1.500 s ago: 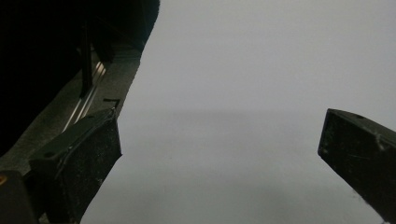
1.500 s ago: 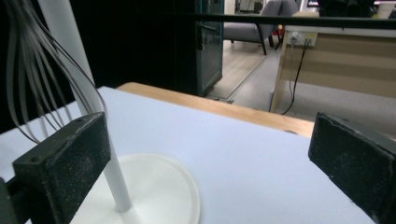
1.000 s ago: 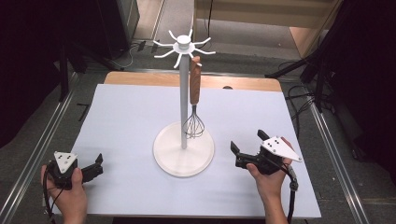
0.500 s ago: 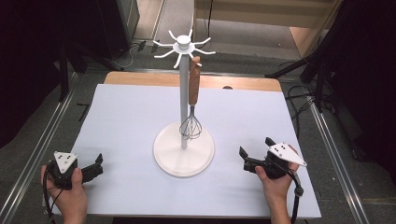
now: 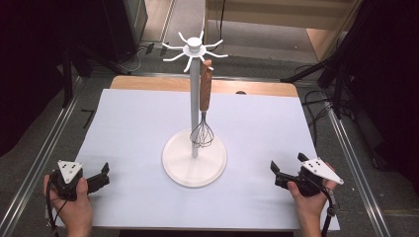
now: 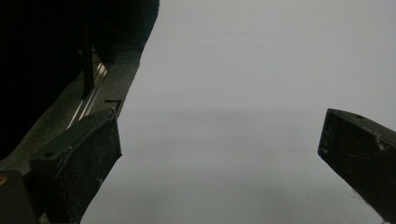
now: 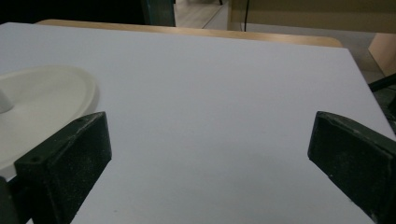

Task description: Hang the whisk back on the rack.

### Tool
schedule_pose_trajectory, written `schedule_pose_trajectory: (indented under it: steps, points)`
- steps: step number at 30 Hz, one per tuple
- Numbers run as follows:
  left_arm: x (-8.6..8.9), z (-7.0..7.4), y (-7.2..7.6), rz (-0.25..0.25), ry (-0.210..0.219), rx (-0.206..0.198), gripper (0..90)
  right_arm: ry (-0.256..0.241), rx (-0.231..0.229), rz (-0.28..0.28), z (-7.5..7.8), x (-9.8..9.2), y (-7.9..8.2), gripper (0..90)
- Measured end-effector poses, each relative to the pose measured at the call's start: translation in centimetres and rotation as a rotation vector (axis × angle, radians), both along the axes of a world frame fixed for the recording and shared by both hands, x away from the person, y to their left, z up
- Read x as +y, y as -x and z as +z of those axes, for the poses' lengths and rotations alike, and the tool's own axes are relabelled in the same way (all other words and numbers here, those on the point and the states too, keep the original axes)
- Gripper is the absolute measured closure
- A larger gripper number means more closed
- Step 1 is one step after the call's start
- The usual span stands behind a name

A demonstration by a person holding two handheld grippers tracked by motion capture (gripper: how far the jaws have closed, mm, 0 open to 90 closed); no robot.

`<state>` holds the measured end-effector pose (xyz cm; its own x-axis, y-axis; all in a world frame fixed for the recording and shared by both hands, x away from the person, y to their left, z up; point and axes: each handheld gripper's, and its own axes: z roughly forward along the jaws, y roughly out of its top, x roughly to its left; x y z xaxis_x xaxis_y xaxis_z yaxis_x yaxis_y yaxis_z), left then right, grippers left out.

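Note:
A white utensil stand [image 5: 194, 123] with a round base [image 5: 194, 165] rises at the table's middle, hooks [image 5: 194, 49] spread at its top. A whisk with a wooden handle [image 5: 204, 89] hangs from one hook, its wire head [image 5: 202, 134] just above the base. My left gripper [image 5: 101, 175] rests at the near left corner, open and empty; its jaws stand wide apart over bare white table [image 6: 224, 140]. My right gripper [image 5: 279, 173] sits near the front right, open and empty. The base's rim [image 7: 46, 107] lies to its left in the right gripper view.
The white table top [image 5: 138, 128] has a wooden strip [image 5: 247, 87] along its far edge. Metal rails [image 5: 44, 158] run along both sides on the floor. Dark stands and cables [image 5: 341, 79] are at the back right.
My right gripper has drawn back from beside the stand's base toward the near right edge and lowered. The left gripper has barely moved.

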<state>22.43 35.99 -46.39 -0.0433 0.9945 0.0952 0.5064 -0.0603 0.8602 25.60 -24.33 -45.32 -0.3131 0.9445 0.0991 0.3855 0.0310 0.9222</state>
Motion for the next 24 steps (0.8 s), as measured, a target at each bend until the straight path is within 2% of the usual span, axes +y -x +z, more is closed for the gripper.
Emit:
schedule_pose_trajectory:
  steps: [24]
  points:
    - [-0.1,0.0,0.0,0.002,-0.009,0.001,0.2,-0.006,0.03,-0.138,-1.4,-6.8,2.0,1.1]
